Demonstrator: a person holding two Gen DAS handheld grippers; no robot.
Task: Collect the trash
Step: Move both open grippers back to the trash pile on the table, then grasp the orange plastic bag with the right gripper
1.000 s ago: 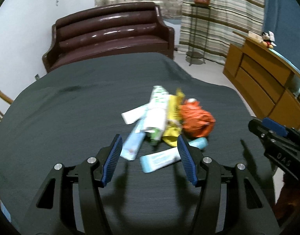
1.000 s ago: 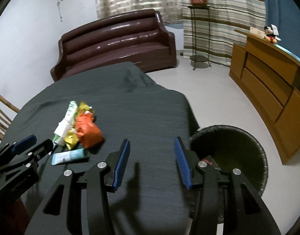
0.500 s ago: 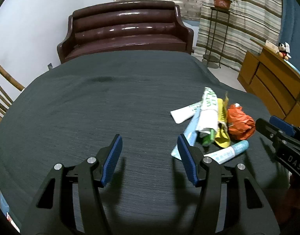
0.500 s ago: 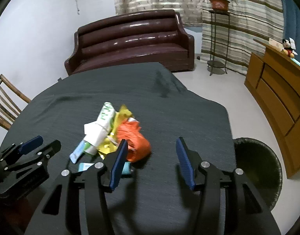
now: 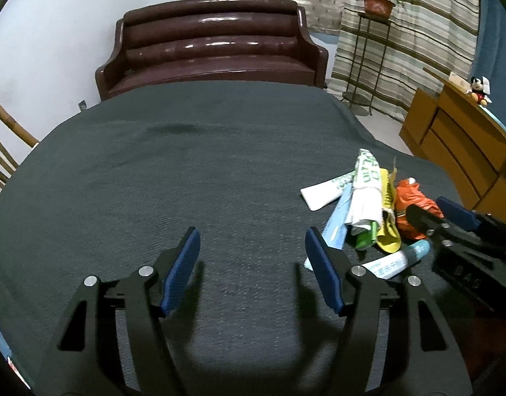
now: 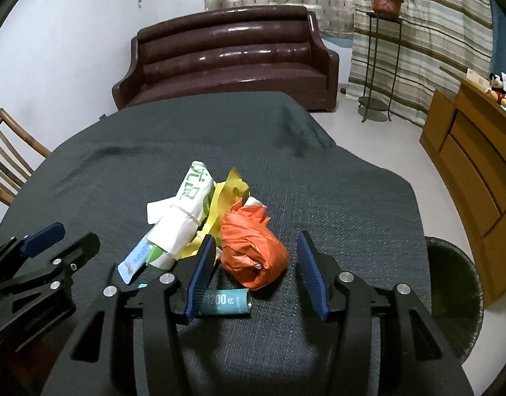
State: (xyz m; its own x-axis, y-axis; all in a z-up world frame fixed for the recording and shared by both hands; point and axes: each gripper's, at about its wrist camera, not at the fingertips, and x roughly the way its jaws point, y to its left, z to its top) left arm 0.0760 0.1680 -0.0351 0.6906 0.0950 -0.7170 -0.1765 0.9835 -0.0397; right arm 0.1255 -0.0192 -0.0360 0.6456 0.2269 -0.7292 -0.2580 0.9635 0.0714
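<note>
1. Right gripper hangs wide open and empty over the trash pile, its blue pads straddling the crumpled orange bag — the left pad sits just beside the bag, the right pad stands apart from it.
2. Left gripper is also wide open with nothing in it, hovering over bare cloth; from its own view the pile lies off at about 3 o'clock.
3. Step in hand, as I judge it: take the orange bag first. It is the outermost piece on the bin side and the bulkiest, so a close around its middle should catch it without dragging the rest.
4. Lower straight down before closing; the teal tube lies just beneath the left pad, at 6 o'clock of the bag, and could get pinched along with it.
5. At 10 o'clock of the bag, the white-and-green wrapper, the yellow wrapper and a light blue tube overlap one another — soft, loose stuff that is likely to shift if brushed.
6. Room to move: the tabletop is open cloth toward 3 o'clock, and its edge drops off there beside the dark bin on the floor.
7. Carry the bag past that edge at height before letting go; the left gripper is near the pile at 9 o'clock, so the swing should go away from it.
</note>
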